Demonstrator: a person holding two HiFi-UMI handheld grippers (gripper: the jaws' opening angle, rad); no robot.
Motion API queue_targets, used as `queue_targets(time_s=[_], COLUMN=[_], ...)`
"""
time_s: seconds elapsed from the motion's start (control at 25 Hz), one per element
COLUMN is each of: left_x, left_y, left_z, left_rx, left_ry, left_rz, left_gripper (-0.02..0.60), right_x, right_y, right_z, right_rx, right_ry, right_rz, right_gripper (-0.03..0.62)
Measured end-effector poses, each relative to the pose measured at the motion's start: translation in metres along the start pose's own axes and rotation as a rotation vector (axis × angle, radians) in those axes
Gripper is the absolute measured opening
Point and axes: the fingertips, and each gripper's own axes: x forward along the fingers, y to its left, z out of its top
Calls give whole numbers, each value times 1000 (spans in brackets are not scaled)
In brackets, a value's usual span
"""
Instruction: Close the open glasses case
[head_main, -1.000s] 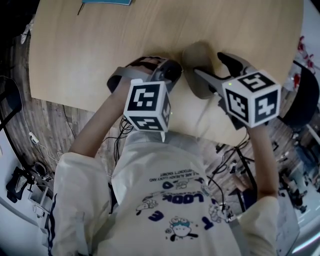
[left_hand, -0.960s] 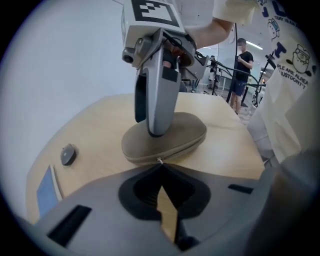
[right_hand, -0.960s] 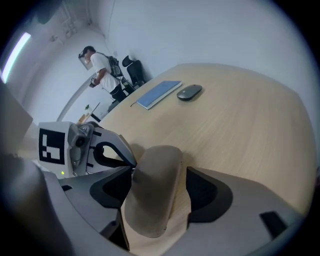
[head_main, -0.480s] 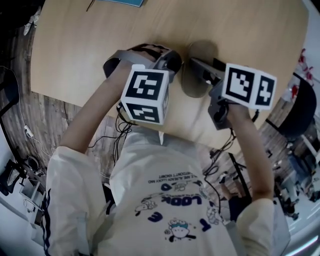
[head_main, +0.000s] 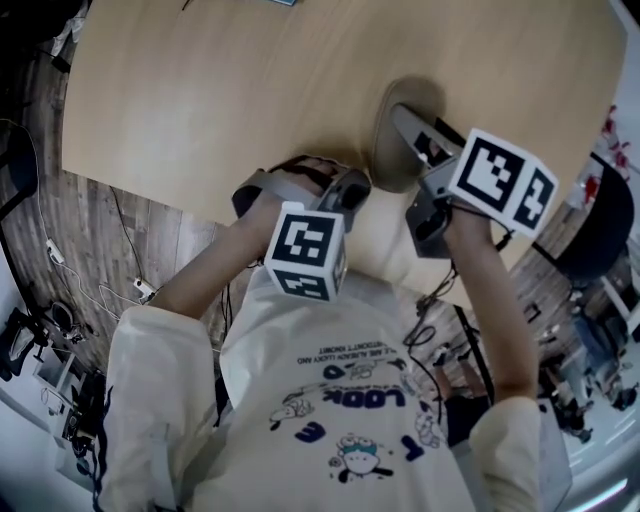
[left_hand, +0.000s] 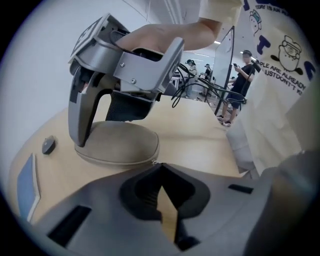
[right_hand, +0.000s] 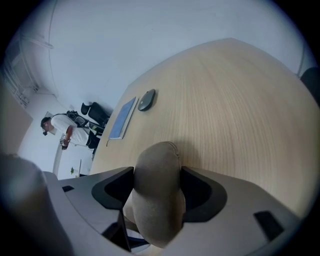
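The case (right_hand: 156, 195) lies on the tabletop (right_hand: 225, 110) right between your right fingers (right_hand: 202, 192), its rounded length running out past their tips. Your right gripper (right_hand: 157, 175) is closing on it, and the pads already look to be touching both flanks. From the left gripper view its seam looks drawn nearly together, but I cannot tell whether the lid has caught all the way round.

Your left gripper (left_hand: 160, 167) has its fingers pressed together with nothing in them. Their tips point at the near side of the case but stand apart from it, so nothing braces the case on that side.

What could go wrong, as I judge it:

- **Case squirts out.** The shell is domed and smooth. A squeeze on the flanks may push it forward out of your right fingers rather than seat the lid.
- **Case skids.** The tabletop is slick, and only your right fingers hold the case in place. An uneven press could slide or spin it, possibly towards the edge nearest you.
- **Lid stays ajar.** If the far end of the seam is not down, pinching the sides alone may leave it so.
- **Shell pinched.** Closing hard on a soft wall could dent it or bear on whatever is inside.
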Motion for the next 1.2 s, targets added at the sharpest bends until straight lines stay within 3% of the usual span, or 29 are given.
queue_targets(time_s=[0.12, 0.2, 0.32, 0.4, 0.52, 0.64, 0.76, 0.84, 1.0, 1.2], left_x=[7, 12, 7, -5, -27, -51, -68, -73, -71, -68], left_y=[-8, -8, 0, 12, 37, 69, 101, 115, 124, 126], left_z=[9, 14, 7, -10, -42, -71, -88, -91, -90, -99], left_rx=[-116, -148, -213, -268, -358, -421, -416, -397, -358, -336], left_ry=[-30, -38, -59, -53, -42, -37, -14, -7, -17, -14], left_rz=[14, 43, 58, 90, 153, 225, 291, 310, 303, 324], left_gripper=[-2, -2, -2, -2, -2, -2, -2, -2, -2, -2], right_x=[-1, -1, -4, -13, -31, -30, -17, -5, 21, 40], right_y=[0, -1, -1, -1, 8, 29, 47, 50, 45, 45], right_z=[3, 3, 7, 21, 39, 32, 14, 1, -11, -18], right_rx=[45, 47, -10, -107, -366, -751, -1167, -1371, -1616, -1736], right_ry=[-49, -71, -73, -98, -126, -58, 54, 134, 261, 337], right_rz=[-19, -13, 32, 38, 27, 69, 54, 34, 13, -28], right_gripper=[295, 295, 296, 298, 298, 301, 324, 335, 339, 339])
